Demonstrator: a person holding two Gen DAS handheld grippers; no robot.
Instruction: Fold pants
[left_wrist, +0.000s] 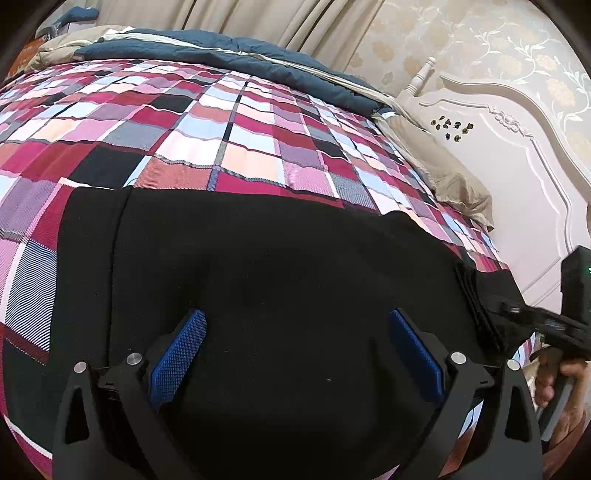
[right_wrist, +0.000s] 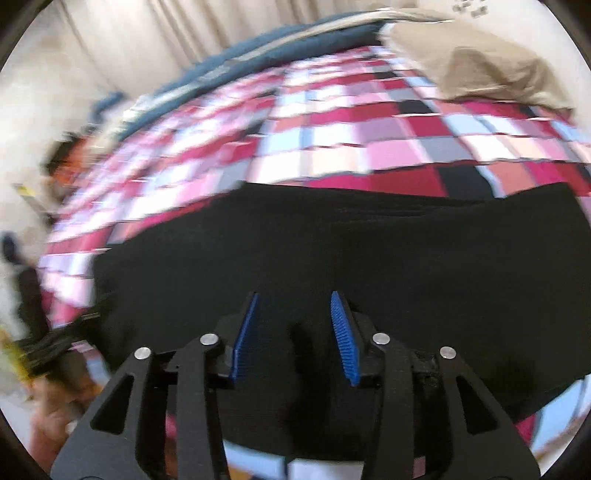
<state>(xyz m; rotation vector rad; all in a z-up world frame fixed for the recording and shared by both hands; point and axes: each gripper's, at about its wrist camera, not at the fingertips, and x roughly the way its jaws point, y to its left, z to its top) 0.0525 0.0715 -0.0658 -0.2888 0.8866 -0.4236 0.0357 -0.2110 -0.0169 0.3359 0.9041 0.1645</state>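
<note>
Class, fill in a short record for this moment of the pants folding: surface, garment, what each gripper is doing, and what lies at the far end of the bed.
surface: bed with checked sheet
garment: black pants, lying flat on the sheet
left gripper: open, over the pants, nothing between the fingers
right gripper: open, over the pants, view blurred
far end: blue quilt, tan pillow, white headboard

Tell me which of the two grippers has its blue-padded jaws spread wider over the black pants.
The left gripper: its blue pads stand far apart over the black pants. The right gripper has a narrower gap.
</note>
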